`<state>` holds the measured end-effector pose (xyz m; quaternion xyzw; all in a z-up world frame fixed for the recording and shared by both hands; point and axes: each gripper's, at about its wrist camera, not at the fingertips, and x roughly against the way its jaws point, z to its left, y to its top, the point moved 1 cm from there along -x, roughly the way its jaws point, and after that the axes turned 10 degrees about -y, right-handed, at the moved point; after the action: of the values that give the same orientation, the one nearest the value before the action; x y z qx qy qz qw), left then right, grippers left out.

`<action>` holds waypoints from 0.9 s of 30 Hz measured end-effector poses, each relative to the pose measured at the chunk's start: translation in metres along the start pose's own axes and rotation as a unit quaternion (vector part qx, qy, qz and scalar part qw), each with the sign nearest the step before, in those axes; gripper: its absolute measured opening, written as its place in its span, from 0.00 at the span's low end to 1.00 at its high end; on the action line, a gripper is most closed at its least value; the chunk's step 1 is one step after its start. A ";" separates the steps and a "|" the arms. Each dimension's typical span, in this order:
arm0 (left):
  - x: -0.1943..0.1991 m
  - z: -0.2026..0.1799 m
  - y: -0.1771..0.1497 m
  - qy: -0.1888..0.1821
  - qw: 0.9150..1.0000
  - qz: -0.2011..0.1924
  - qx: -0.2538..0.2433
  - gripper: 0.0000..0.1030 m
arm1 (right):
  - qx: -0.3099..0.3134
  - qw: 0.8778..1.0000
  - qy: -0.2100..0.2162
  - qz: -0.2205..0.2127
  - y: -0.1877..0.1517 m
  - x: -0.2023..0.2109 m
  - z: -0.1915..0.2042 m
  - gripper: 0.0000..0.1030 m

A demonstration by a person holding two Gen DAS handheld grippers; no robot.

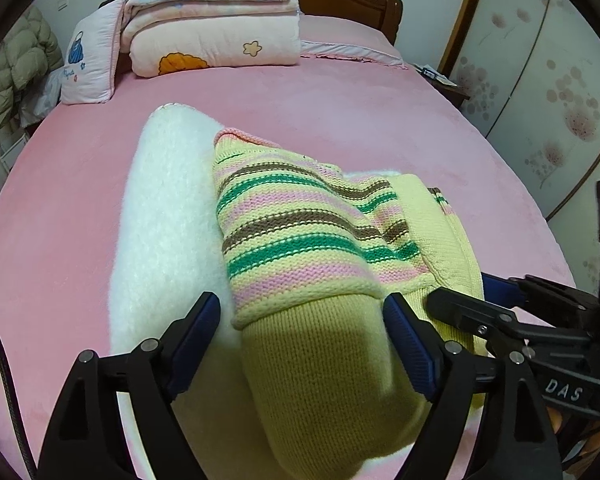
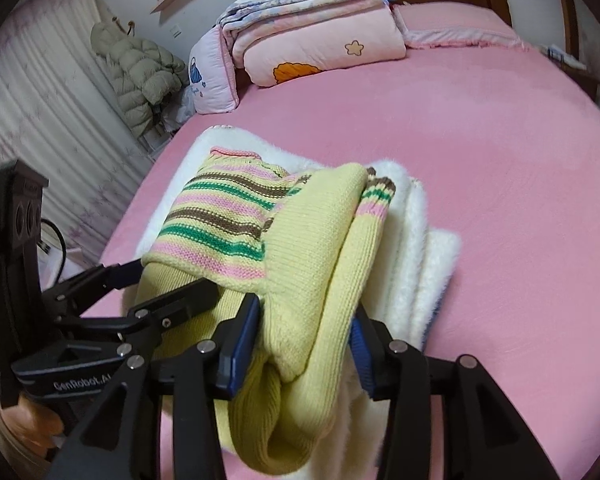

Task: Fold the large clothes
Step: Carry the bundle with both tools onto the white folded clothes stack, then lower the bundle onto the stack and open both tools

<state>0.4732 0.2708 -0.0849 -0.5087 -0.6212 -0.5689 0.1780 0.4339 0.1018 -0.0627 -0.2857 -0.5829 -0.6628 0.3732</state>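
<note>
A pink bed [image 1: 340, 120] carries a folded white fleece [image 1: 168, 216], and the striped yellow sweater [image 1: 300, 240] lies folded on top of it. The left gripper [image 1: 302, 322] and the right gripper [image 2: 304, 330] both straddle the sweater's near yellow edge, jaws apart on either side.

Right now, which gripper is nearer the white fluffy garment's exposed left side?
Left. The left gripper straddles the yellow striped sweater, one finger over the white fluffy garment. The right gripper straddles the sweater's opposite side.
</note>
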 end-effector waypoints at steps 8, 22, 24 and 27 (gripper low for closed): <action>0.015 -0.012 -0.004 0.043 0.999 -0.008 0.007 0.98 | 0.009 0.999 -0.028 -0.036 -0.003 0.032 0.000 0.43; 0.047 -0.034 -0.030 0.083 0.995 0.032 0.051 0.98 | 0.015 0.997 -0.063 -0.042 -0.032 0.079 0.006 0.43; 0.058 -0.042 -0.035 0.071 0.995 0.034 0.055 0.98 | 0.011 0.997 -0.062 -0.048 -0.040 0.098 0.007 0.43; 0.081 -0.060 -0.047 0.065 0.996 0.026 0.049 0.98 | 0.005 0.997 -0.058 -0.051 -0.052 0.123 0.005 0.43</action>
<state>0.3779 0.2601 -0.0272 -0.4776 -0.6222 -0.5644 0.2574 0.3215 0.0892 0.0090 -0.2919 -0.6204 -0.6606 0.3057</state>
